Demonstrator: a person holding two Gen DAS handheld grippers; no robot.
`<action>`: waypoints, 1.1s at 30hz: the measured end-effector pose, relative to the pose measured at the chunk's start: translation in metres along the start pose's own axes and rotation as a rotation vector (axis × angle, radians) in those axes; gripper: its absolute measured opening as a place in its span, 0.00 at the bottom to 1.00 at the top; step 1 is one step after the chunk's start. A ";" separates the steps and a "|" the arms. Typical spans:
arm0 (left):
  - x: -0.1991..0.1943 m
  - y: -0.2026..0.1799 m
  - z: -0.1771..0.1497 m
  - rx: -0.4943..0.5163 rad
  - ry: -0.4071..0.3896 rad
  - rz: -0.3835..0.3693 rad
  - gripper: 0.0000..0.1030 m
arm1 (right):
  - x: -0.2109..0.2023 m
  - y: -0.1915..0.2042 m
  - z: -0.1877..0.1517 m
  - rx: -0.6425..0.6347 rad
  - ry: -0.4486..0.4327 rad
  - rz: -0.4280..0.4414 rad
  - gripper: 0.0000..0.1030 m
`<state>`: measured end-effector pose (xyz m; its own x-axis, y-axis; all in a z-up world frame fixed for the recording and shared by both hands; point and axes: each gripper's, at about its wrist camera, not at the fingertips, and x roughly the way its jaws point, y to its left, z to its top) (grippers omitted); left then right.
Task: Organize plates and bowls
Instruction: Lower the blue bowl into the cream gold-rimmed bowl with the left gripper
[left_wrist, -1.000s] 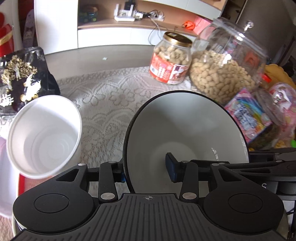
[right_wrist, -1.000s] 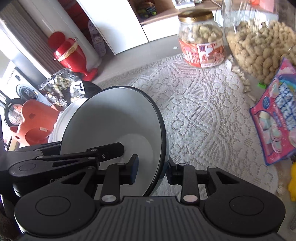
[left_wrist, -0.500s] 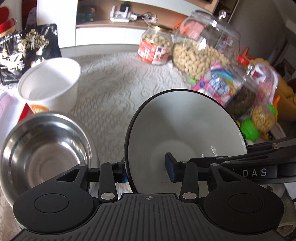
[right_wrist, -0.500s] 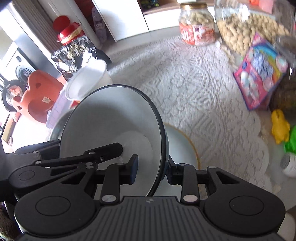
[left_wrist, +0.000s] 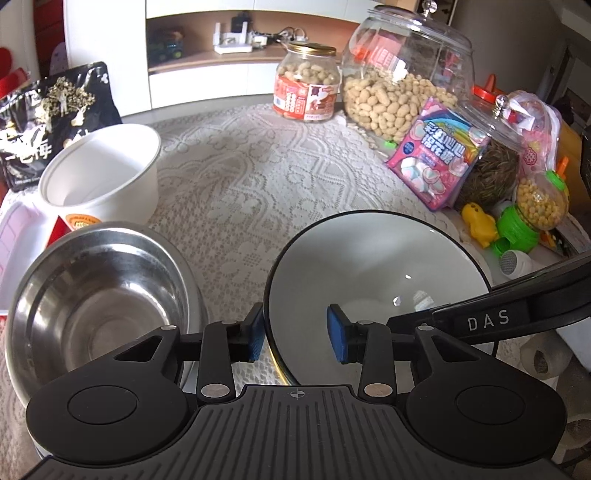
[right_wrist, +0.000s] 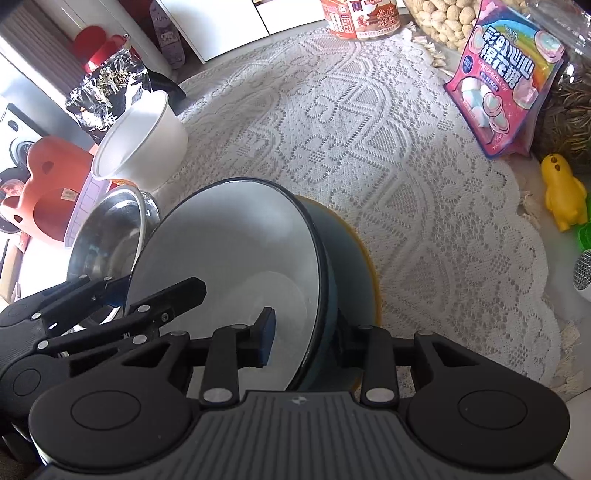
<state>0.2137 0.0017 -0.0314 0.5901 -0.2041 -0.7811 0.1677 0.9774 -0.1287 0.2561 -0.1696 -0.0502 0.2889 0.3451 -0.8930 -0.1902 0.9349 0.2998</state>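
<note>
A white bowl with a dark rim (left_wrist: 373, 266) (right_wrist: 236, 236) rests nearly level on a yellow-rimmed dish (right_wrist: 371, 266), which is mostly hidden beneath it. My left gripper (left_wrist: 295, 338) straddles its left rim, one pad outside and one inside, the jaws closing on the wall. My right gripper (right_wrist: 304, 336) is shut on the opposite rim, and its outer pad is hidden behind the bowl wall. Each gripper shows in the other's view, the right gripper (left_wrist: 498, 314) at the edge and the left gripper (right_wrist: 147, 291) low on the left. A steel bowl (left_wrist: 99, 295) (right_wrist: 110, 229) stands just left of the white bowl.
A white tub (left_wrist: 103, 173) stands behind the steel bowl, beside a black snack bag (left_wrist: 55, 114). Peanut jars (left_wrist: 402, 74), a pink marshmallow bag (left_wrist: 436, 155) and a yellow duck toy (right_wrist: 563, 190) line the right side. A lace cloth (left_wrist: 258, 166) covers the table.
Both grippers carried the white bowl back across the cloth and down. It went from steeply tilted to nearly level on the yellow-rimmed dish. The steel bowl came into view at the left.
</note>
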 end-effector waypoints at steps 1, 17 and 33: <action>0.000 0.001 0.000 -0.003 0.000 -0.004 0.38 | -0.001 0.001 0.000 -0.001 -0.001 -0.003 0.32; -0.004 0.008 0.000 -0.046 0.007 -0.028 0.32 | -0.019 0.001 0.002 -0.005 -0.035 -0.037 0.34; -0.012 0.018 0.001 -0.077 -0.010 -0.071 0.24 | -0.035 0.009 0.003 -0.040 -0.068 -0.087 0.34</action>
<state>0.2101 0.0219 -0.0238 0.5866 -0.2733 -0.7624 0.1486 0.9617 -0.2304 0.2467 -0.1726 -0.0156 0.3691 0.2689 -0.8896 -0.1982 0.9580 0.2073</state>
